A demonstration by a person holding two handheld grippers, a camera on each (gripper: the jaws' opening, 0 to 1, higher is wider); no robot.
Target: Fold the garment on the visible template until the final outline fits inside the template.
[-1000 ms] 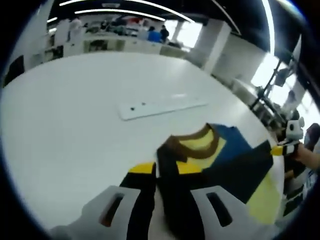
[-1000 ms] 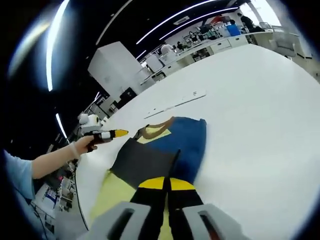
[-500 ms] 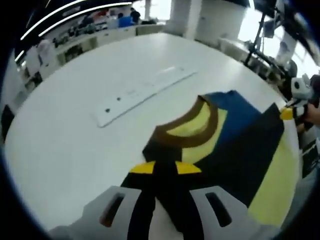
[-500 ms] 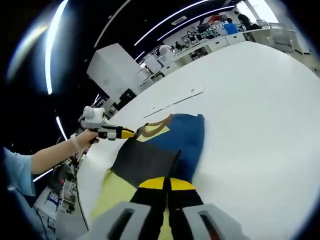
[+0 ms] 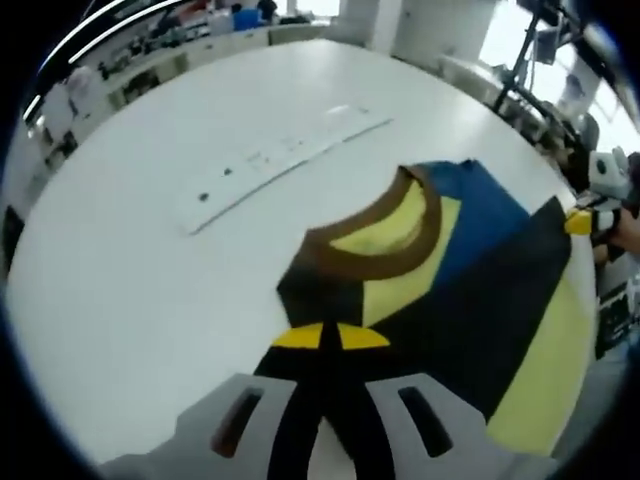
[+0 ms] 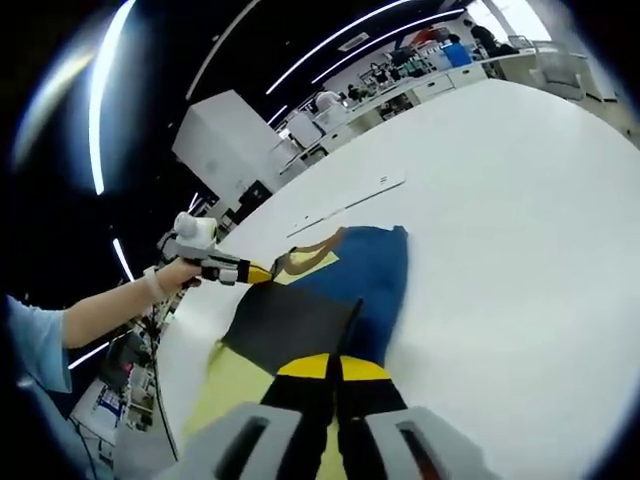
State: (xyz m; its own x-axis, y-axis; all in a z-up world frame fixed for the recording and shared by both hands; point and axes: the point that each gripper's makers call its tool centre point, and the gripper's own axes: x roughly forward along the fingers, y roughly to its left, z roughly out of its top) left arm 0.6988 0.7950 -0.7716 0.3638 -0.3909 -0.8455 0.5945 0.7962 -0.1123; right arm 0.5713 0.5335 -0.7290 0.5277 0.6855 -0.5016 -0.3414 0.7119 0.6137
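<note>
Mid-fold: left gripper and right gripper each apparently pinch the garment, jaws pressed together, next carrying edges onto the yellow template.

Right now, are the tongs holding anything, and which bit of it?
Both hold the garment. The left tongs are shut on its dark edge just below the brown collar; the right tongs are shut on its dark and blue edge.

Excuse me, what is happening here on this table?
A person is folding a garment in blue, yellow and black on a white table. The left gripper is shut on its edge near the brown collar; the right gripper is shut on another edge. The garment is partly folded.
</note>
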